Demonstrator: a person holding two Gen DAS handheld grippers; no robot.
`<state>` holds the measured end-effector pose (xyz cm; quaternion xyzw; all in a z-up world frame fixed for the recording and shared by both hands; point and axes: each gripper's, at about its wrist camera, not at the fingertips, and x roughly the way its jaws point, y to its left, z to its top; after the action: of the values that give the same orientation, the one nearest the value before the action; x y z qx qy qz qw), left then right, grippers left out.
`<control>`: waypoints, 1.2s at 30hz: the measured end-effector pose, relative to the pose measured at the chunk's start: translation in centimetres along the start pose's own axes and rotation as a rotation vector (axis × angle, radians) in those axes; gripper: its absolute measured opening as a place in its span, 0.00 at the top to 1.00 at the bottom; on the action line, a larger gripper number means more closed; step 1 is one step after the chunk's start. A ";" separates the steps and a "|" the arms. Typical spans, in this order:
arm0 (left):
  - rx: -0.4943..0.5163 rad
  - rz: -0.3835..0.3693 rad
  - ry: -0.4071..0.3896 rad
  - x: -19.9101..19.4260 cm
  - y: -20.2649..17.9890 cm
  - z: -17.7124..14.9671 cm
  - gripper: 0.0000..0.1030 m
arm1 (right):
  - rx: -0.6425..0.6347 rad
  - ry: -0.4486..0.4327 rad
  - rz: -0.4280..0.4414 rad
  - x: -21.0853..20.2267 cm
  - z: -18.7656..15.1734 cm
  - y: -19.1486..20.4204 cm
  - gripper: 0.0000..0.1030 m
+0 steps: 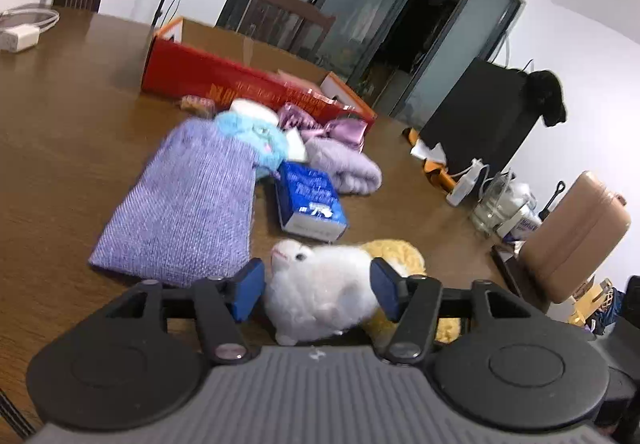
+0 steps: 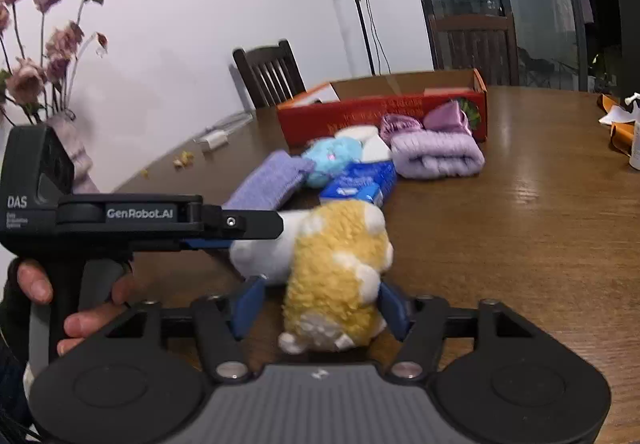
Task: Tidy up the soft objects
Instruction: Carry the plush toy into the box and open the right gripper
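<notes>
Left gripper (image 1: 318, 290): blue pads apart, white plush toy (image 1: 320, 288) between them on the wooden table (image 1: 80, 123); pads flank the fur, no clear squeeze. Right gripper (image 2: 320, 308): fingers apart, yellow-and-white plush toy (image 2: 340, 276) between them, right pad at the fur, left pad clear. Both toys lie touching near the table's near edge. Farther in: purple knit pouch (image 1: 188, 203), blue fluffy toy (image 1: 256, 135), blue tissue pack (image 1: 312, 199), folded lilac cloth (image 1: 344, 163). Red cardboard box (image 1: 240, 75) toward the far edge.
</notes>
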<state>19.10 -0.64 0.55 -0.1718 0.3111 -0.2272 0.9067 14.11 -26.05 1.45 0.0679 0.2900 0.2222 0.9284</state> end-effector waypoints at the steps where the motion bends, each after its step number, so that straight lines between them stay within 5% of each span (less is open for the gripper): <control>1: 0.006 -0.006 -0.010 -0.3 0.0 0.1 0.34 | 0.007 -0.011 0.003 -0.1 0.1 -0.1 0.38; 8: 0.008 -0.035 0.051 1.0 0.2 -0.3 0.34 | 0.045 -0.007 -0.025 1.1 0.7 -1.0 0.40; 10: -0.014 -0.072 0.066 1.3 0.4 -0.3 0.40 | 0.041 0.010 -0.025 1.6 0.6 -1.0 0.53; 13: -0.040 -0.084 0.035 1.1 0.0 0.8 0.40 | 0.027 0.021 -0.019 1.9 1.3 -1.1 0.55; 20: 0.057 -0.153 -0.082 2.8 -1.5 9.2 0.42 | 0.037 -0.109 0.010 2.0 8.3 -3.6 0.56; 24: 0.115 -0.155 -0.121 7.5 -1.5 15.7 0.43 | -0.025 -0.167 -0.025 5.0 14.3 -5.8 0.57; 28: 0.088 -0.140 -0.066 15.2 0.1 21.5 0.45 | -0.061 -0.167 -0.097 10.2 20.3 -9.0 0.57; 36: -0.015 -0.053 0.089 27.5 3.9 24.7 0.44 | 0.039 -0.003 -0.165 21.4 24.9 -16.4 0.57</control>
<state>55.48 -7.48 3.89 -0.1765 0.3481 -0.2563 0.8843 50.11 -30.96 6.88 0.0623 0.2975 0.1389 0.9425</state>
